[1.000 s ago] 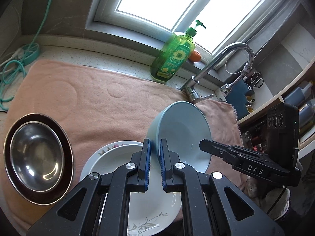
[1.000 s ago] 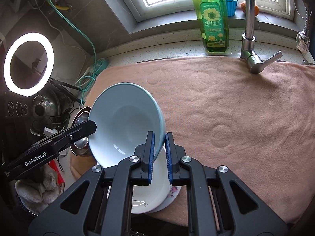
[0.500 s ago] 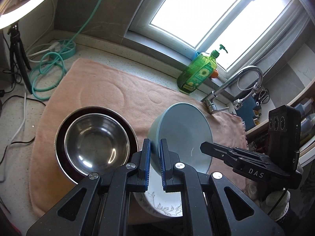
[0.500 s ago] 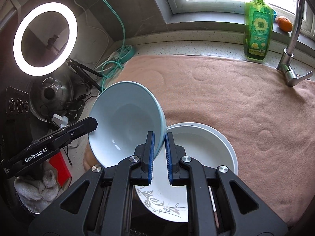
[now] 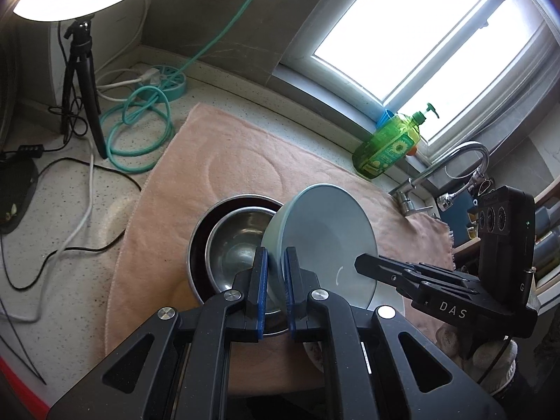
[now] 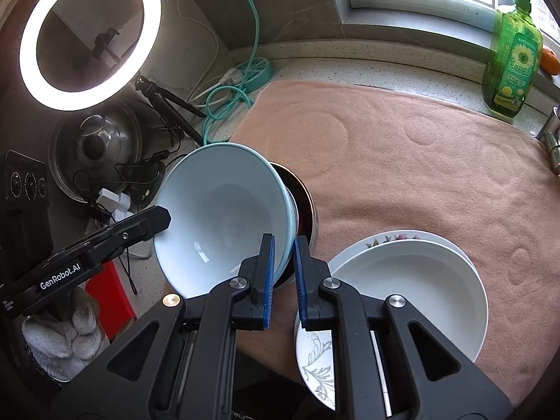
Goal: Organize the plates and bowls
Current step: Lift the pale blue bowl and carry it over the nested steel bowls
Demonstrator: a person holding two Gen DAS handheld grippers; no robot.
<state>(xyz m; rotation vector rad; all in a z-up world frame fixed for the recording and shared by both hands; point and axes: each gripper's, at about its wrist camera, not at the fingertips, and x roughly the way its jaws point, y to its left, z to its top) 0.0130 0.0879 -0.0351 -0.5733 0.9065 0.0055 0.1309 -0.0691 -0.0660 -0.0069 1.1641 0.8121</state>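
A light blue bowl (image 5: pixel 325 238) (image 6: pixel 224 217) hangs tilted in the air, held by both grippers at opposite rims. My left gripper (image 5: pixel 274 262) is shut on its left rim; in the right wrist view its tip (image 6: pixel 164 217) meets the bowl's far edge. My right gripper (image 6: pixel 283 248) is shut on the right rim and shows in the left wrist view (image 5: pixel 357 266). Below the bowl a steel bowl (image 5: pixel 234 241) sits in a dark plate (image 5: pixel 196 245) (image 6: pixel 304 203) on the pink towel (image 5: pixel 227 161) (image 6: pixel 402 175). A white deep plate (image 6: pixel 413 290) rests on a floral plate (image 6: pixel 315 360) to the right.
A green soap bottle (image 5: pixel 388 150) (image 6: pixel 512 66) and a faucet (image 5: pixel 451 164) stand at the towel's far right. Left of the towel are a ring light (image 6: pixel 84 35) on a tripod (image 5: pixel 80 80), a teal cable (image 5: pixel 140 129), black wires and a pot lid (image 6: pixel 94 154).
Both grippers carried the blue bowl leftward together, from over the white plates to over the steel bowl in the dark plate. The grip on both rims stayed the same.
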